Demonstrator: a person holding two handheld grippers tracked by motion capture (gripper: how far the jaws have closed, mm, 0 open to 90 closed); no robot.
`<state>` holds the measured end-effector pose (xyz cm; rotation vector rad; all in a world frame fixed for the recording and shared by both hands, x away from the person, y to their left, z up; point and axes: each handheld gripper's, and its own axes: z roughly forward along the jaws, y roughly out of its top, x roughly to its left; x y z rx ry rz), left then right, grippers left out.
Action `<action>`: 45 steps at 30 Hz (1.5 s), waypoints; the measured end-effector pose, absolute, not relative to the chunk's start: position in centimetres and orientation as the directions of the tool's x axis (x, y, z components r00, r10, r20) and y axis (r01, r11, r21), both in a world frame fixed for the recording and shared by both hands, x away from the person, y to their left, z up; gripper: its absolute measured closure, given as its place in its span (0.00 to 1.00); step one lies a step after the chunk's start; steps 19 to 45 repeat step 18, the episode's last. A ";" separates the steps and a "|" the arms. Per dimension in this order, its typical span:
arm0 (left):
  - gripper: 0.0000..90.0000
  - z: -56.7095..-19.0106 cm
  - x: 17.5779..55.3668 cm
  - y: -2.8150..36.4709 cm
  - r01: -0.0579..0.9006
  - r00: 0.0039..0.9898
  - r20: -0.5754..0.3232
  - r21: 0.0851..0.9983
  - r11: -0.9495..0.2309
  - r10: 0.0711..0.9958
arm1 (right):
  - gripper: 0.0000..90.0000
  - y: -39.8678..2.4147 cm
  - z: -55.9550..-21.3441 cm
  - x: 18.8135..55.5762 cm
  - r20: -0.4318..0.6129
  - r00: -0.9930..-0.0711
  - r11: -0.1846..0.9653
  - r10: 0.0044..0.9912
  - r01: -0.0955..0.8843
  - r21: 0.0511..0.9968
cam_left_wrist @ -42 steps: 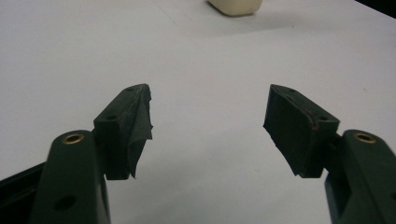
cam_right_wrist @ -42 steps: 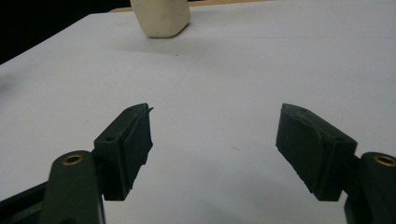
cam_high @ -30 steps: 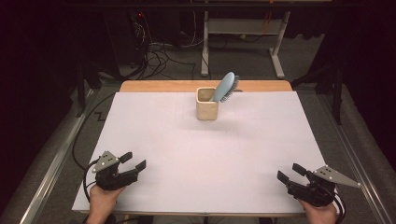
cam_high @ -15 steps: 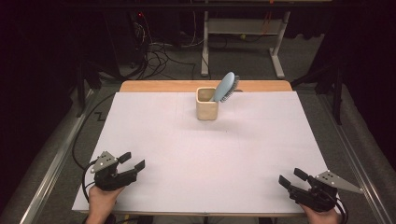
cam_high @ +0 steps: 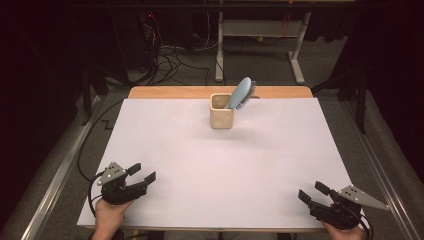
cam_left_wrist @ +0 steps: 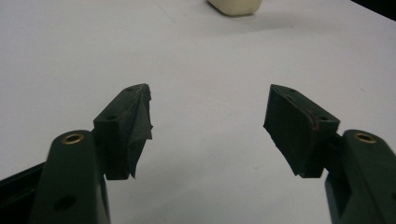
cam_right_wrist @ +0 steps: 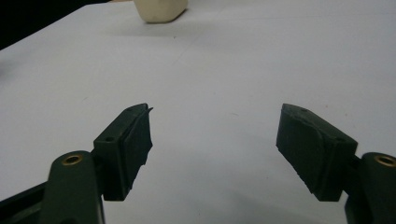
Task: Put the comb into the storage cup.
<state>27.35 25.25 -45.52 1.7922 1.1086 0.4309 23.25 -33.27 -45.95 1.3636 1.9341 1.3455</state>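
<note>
We are holding the left gripper well short of the cream cup, at the near left corner of the white sheet, with its jaws spread and nothing between them. From above we are seeing the grey plate on top of it and the hand gripping it from below; the left gripper view is giving us instead the torn tape hanging off one pad, and just the cup's base at the top edge, far ahead of the left gripper.

The cup is standing upright toward the far edge of the sheet, and the high view is showing us what the gripper views are cutting off: a blue hairbrush leaning out of the cup toward its right, bristles facing away from us.

We are keeping the right gripper equally far from the cup, at the near right corner, jaws also wide apart and holding nothing. In the right gripper view the cup's base is sitting up and to the left of the right gripper, with bare sheet between.
</note>
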 end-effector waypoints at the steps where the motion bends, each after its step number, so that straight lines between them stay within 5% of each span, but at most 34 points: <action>1: 0.36 -45.5 27.4 25.2 0.499 0.527 -0.173 0.856 -0.138 0.832 | 0.30 -33.3 -46.0 23.3 0.181 -0.436 0.058 0.881 0.480 0.875; 45: 0.36 -45.6 27.5 25.2 0.505 0.524 -0.177 0.852 -0.136 0.833 | 0.30 -33.3 -46.0 23.4 0.190 -0.449 0.059 0.873 0.484 0.873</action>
